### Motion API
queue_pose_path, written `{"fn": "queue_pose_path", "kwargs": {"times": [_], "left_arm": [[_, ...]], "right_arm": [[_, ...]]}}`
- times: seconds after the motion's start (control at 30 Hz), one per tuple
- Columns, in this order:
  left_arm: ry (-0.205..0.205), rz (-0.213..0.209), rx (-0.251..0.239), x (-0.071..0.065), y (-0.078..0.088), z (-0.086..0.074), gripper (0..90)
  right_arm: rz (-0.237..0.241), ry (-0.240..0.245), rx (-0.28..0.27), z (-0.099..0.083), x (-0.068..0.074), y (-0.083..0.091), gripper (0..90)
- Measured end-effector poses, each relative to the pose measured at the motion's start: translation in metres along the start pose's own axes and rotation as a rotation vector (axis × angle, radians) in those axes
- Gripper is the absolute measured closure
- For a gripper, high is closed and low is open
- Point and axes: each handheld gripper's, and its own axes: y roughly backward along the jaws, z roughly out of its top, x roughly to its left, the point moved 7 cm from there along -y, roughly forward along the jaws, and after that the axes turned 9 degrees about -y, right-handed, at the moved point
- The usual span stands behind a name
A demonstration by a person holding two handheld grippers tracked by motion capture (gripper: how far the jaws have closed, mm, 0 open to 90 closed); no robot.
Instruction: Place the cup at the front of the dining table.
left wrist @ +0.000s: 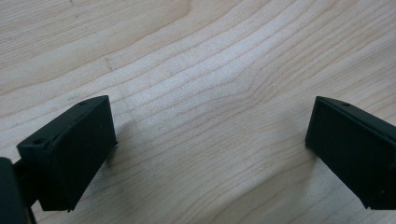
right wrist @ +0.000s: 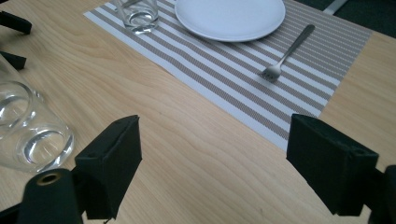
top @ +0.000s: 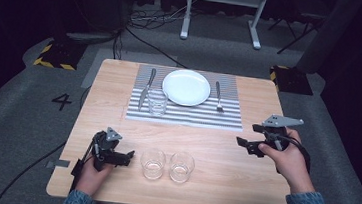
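A striped placemat [top: 187, 115] [right wrist: 224, 79] lies at the table's far middle. On it are a white plate [top: 186, 87] [right wrist: 229, 16], a knife [top: 146, 88] to the left, a fork [top: 218, 96] [right wrist: 287, 51] to the right, and a clear glass [top: 157, 102] [right wrist: 137, 14] beside the knife. Two more empty glasses [top: 152, 163] [top: 182, 166] [right wrist: 37, 140] stand side by side near the front edge. My left gripper [top: 127, 158] [left wrist: 210, 140] is open just left of them, low over bare wood. My right gripper [top: 247, 135] [right wrist: 212, 154] is open at the right, holding nothing.
The wooden table [top: 214, 150] stands on grey carpet. Behind it are a white stand frame [top: 223, 10], cables, and two yellow-black striped blocks [top: 55, 55] [top: 289, 78]. A "4" [top: 62, 101] is marked on the floor at the left.
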Motion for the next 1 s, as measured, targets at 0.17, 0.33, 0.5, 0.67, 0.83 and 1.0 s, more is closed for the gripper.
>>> {"fn": "queue_pose_path", "kwargs": {"times": [0.17,0.33,0.5,0.67,0.83,1.0], "left_arm": [[0.0,0.0,0.0,0.0,0.0,0.0,1.9],[0.002,0.001,-0.001,0.0,0.0,0.0,1.9],[0.002,0.001,-0.001,0.0,0.0,0.0,1.9],[0.002,0.001,-0.001,0.0,0.0,0.0,1.9],[0.002,0.001,-0.001,0.0,0.0,0.0,1.9],[0.002,0.001,-0.001,0.0,0.0,0.0,1.9]], "right_arm": [[-0.015,-0.03,0.014,-0.018,-0.008,0.001,18.5],[-0.019,-0.049,0.026,-0.031,-0.012,0.0,18.5],[-0.02,-0.075,0.038,-0.051,-0.016,-0.003,18.5],[-0.019,-0.098,0.053,-0.065,-0.019,-0.006,18.5],[-0.051,-0.099,0.09,-0.084,-0.025,-0.012,18.5],[-0.047,-0.118,0.1,-0.095,-0.027,-0.017,18.5]]}}
